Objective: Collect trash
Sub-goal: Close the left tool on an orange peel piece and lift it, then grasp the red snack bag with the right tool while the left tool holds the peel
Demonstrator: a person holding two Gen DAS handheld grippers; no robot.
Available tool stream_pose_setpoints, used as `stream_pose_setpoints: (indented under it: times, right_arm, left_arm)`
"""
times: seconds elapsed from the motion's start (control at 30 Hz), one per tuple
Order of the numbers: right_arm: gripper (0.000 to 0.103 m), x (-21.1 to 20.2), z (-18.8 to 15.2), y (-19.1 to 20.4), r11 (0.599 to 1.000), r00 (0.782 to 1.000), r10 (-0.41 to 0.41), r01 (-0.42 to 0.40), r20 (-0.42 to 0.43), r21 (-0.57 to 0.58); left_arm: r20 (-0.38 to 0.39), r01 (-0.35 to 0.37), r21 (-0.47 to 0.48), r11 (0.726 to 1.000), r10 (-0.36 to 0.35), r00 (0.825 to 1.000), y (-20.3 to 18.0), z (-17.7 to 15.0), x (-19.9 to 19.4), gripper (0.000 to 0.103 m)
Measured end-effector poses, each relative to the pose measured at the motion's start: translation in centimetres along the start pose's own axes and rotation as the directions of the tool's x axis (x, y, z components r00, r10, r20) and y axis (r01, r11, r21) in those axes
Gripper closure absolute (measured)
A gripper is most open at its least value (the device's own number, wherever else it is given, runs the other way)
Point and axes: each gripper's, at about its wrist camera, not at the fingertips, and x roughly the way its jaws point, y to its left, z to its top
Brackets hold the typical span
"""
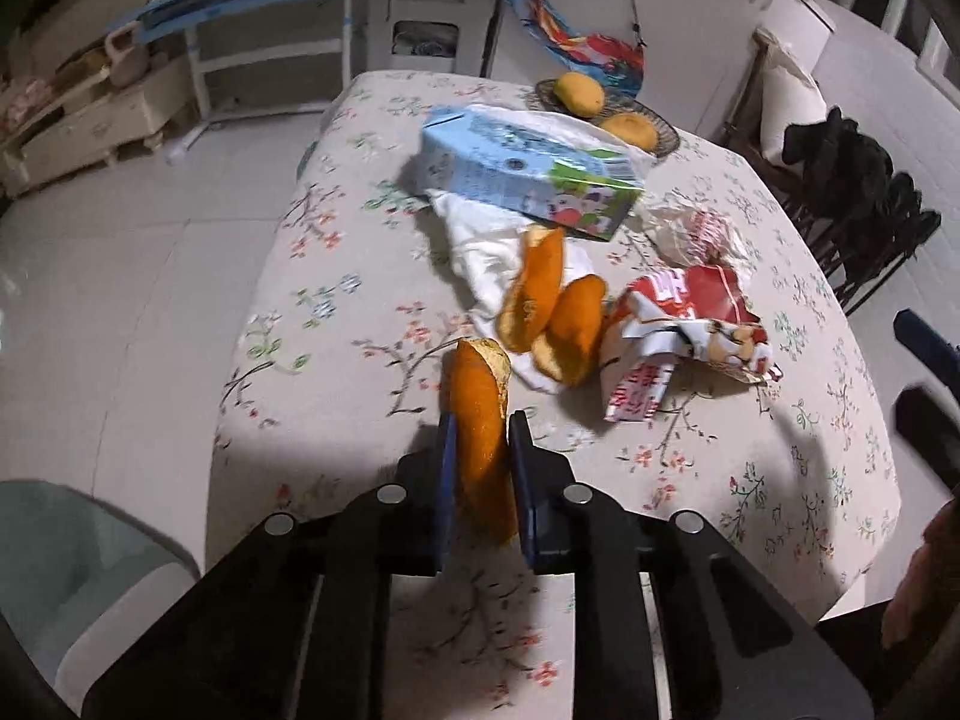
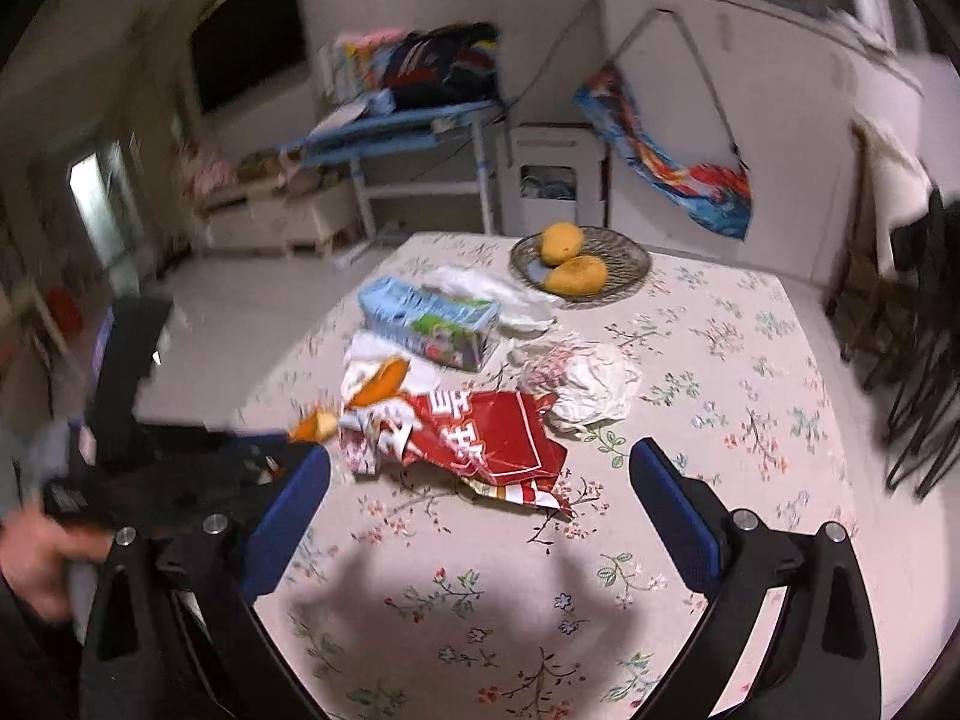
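Your left claw (image 1: 480,420): narrow, pads pinching orange peel strip (image 1: 480,420), lifted at near edge of table (image 1: 780,480). Your right claw (image 2: 480,456): wide, nothing between pads, above floral cloth near red snack wrapper (image 2: 486,438). Remaining on table: two peel pieces (image 1: 552,318) on white tissue (image 1: 480,252), blue milk carton (image 1: 522,174), crumpled plastic bag (image 2: 582,378). Far end: basket (image 2: 624,252) with two mangoes (image 2: 576,275).

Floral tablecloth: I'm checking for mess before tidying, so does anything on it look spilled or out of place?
Yes. Orange peel pieces lie loose on a crumpled white bag, a light-blue drink carton lies on its side, and a torn red snack wrapper sprawls open beside them.
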Motion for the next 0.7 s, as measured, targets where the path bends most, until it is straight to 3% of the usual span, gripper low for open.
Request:
stream_pose_setpoints:
  times: [0.2,0.47,0.6,0.63,0.7]
  right_arm:
    - [0.01,3.2,-0.2,3.4,0.973,0.998,-0.031,0.016,-0.061,-0.229]
    - [0.04,7.1,-0.4,3.9,0.96,0.988,-0.065,0.024,-0.138,-0.279]
    - [0.082,8.1,-0.5,3.0,0.976,0.982,-0.029,-0.012,-0.184,-0.218]
    - [0.089,7.9,-0.4,3.1,0.979,0.984,-0.021,-0.016,-0.179,-0.205]
    - [0.092,7.2,-0.2,2.3,0.99,0.987,0.026,-0.048,-0.16,-0.136]
  left_arm:
    - [-0.021,-0.013,0.031,0.999,0.014,1.0,-0.3,-0.2,0.5,0.082]
    - [-0.012,-0.03,0.042,0.999,0.03,0.999,-0.3,0.1,0.8,0.081]
    - [-0.009,-0.03,0.081,0.996,0.03,1.0,-1.0,0.1,0.7,0.085]
    - [-0.007,-0.026,0.09,0.996,0.027,1.0,-1.2,0.0,0.5,0.086]
    - [0.009,-0.038,0.113,0.993,0.037,0.999,-1.7,-0.1,0.2,0.086]
